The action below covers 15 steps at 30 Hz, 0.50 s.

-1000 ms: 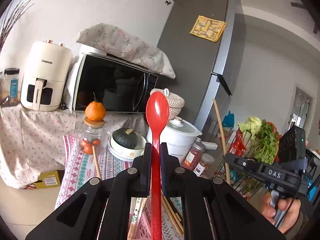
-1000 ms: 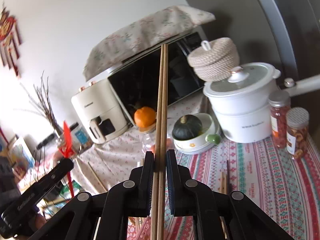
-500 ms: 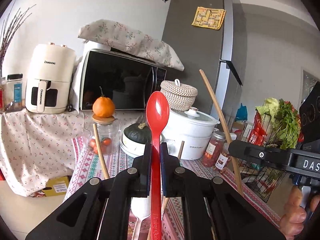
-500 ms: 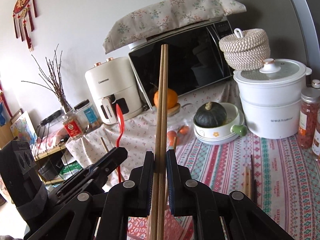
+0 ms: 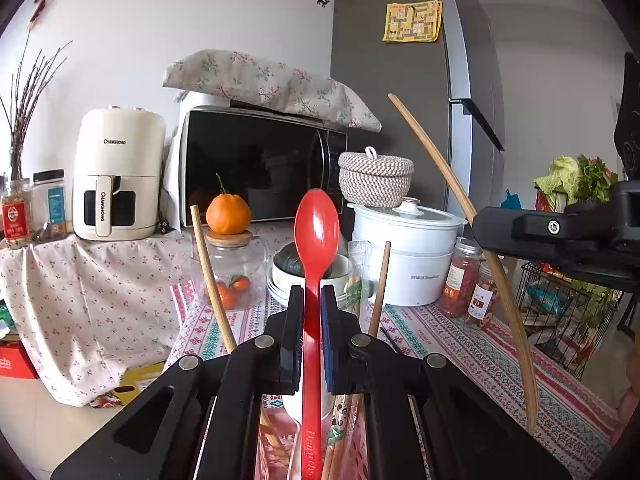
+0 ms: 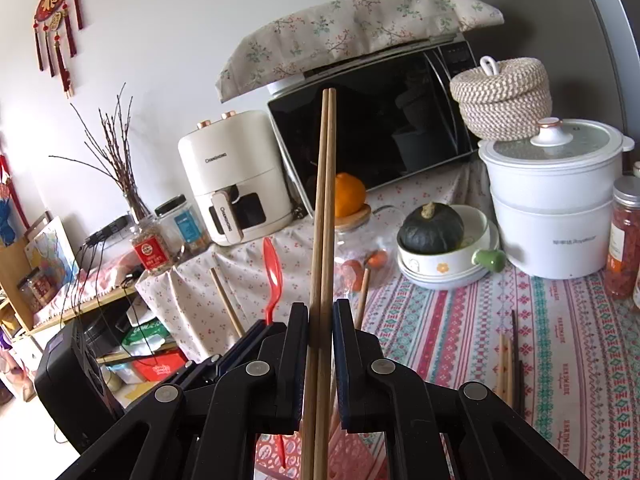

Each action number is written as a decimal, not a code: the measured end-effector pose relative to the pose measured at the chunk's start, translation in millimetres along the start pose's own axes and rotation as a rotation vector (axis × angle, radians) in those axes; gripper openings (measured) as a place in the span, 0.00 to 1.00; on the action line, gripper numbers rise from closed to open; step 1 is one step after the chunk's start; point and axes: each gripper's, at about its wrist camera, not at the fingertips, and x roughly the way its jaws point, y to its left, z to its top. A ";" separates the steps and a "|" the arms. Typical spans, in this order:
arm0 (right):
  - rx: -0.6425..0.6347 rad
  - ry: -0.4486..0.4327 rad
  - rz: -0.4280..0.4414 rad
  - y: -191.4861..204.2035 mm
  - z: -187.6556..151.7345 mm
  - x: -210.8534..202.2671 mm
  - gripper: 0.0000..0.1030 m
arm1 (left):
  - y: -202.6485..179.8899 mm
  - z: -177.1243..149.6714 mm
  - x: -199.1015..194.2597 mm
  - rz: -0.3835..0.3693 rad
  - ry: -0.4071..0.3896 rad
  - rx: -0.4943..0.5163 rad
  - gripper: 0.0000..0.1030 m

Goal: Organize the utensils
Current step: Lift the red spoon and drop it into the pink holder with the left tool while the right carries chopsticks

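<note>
My left gripper (image 5: 307, 300) is shut on a red plastic spoon (image 5: 316, 236) that stands upright, bowl up, its handle reaching down into a pink perforated basket (image 5: 276, 436) just below the fingers. In that basket stand a white spoon and several wooden chopsticks (image 5: 212, 276). My right gripper (image 6: 320, 312) is shut on a pair of wooden chopsticks (image 6: 325, 184), upright, over the same pink basket (image 6: 352, 452). The red spoon (image 6: 273, 276) and the left gripper (image 6: 256, 334) show at the left of the right wrist view. The right gripper's body (image 5: 560, 236) and its bowed-looking chopsticks (image 5: 500, 276) show at the right of the left wrist view.
On the patterned tablecloth (image 6: 560, 340) lie loose chopsticks (image 6: 508, 364). Behind stand a bowl with a dark squash (image 6: 432, 228), a white pot (image 6: 560, 200), jars (image 6: 624, 240), a glass jar topped by an orange (image 5: 228, 216), a microwave (image 5: 260, 168) and an air fryer (image 5: 116, 184). A wire basket of greens (image 5: 568, 292) sits right.
My left gripper has sunk with the red spoon toward the pink basket and rolled level. My right gripper has come closer beside it with its chopsticks, then held still.
</note>
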 end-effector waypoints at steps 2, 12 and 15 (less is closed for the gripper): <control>0.005 -0.001 0.001 -0.9 -0.1 -0.2 0.09 | 0.2 -2.7 1.4 0.008 0.008 0.007 0.08; 0.024 -0.001 0.005 -3.5 -1.9 0.0 0.09 | 32.6 32.3 -10.5 -0.011 0.201 -0.208 0.14; 0.027 0.004 0.011 0.7 -6.9 5.8 0.09 | 48.8 41.1 -11.1 -0.006 0.417 -0.322 0.54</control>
